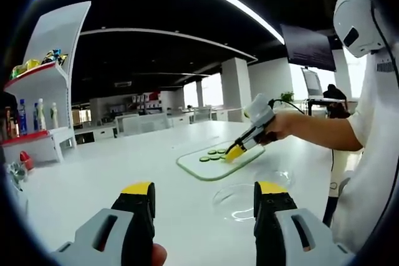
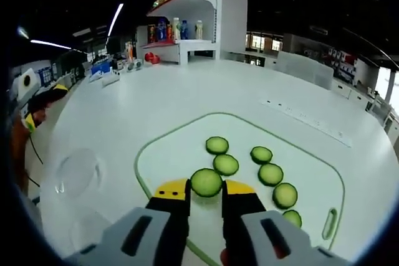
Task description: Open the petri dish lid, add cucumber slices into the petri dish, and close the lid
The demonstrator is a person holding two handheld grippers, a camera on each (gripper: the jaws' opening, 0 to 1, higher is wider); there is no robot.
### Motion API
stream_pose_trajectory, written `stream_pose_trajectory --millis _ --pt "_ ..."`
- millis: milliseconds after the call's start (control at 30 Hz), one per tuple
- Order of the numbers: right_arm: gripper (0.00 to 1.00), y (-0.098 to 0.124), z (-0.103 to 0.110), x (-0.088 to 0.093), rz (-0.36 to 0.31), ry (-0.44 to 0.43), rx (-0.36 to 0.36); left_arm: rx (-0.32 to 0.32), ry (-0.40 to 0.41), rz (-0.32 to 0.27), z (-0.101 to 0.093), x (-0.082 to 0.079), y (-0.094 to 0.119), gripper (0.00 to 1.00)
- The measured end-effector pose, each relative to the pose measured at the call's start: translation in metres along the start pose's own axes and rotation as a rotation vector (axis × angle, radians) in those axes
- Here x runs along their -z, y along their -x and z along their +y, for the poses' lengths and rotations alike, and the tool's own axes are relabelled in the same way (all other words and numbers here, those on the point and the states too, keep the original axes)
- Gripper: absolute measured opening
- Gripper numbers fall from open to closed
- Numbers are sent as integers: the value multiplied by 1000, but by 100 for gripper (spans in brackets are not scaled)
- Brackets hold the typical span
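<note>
While the right gripper (image 2: 206,192) reached over the near edge of the cutting board (image 2: 312,172), its yellow-tipped jaws were clamped on a cucumber slice (image 2: 206,182), held edge-on between the tips. Six more cucumber slices (image 2: 270,174) lay loose on the board, spread from its centre toward its right edge, none touching another. The board, white with a green rim, lay flat on the white worktop (image 2: 156,98). In the left gripper view the same gripper (image 1: 235,151) was seen from across the worktop, held in a person's hand (image 1: 276,128), its tips down on the board (image 1: 215,167) beside the slices (image 1: 212,152). The left gripper (image 1: 204,190) hovered above the worktop with jaws wide apart and nothing between them. The clear petri dish (image 1: 240,200) sat on the worktop just off the board's near corner, in front of the left gripper's right jaw; whether its lid was on could not be told. A second clear round piece (image 2: 77,171) lay on the worktop off the board's left edge. A shelf unit (image 2: 193,23) with bottles stood at the far edge.
</note>
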State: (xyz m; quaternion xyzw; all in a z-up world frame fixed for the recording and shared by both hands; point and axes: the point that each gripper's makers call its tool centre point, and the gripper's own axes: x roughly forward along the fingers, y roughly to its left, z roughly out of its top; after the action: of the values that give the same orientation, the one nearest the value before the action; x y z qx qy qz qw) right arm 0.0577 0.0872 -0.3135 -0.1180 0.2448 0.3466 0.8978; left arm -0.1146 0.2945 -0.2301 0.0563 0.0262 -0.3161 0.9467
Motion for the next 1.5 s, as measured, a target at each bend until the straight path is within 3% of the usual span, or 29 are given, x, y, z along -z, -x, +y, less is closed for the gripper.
stream_pose_trajectory --millis 1033,1500 --pt "20 32 -5 -4 -66 -25 9 26 16 -47 -8 -14 -4 64" --pt "20 74 28 -10 -161 -78 -70 46 20 -33 -12 -10 -10 64"
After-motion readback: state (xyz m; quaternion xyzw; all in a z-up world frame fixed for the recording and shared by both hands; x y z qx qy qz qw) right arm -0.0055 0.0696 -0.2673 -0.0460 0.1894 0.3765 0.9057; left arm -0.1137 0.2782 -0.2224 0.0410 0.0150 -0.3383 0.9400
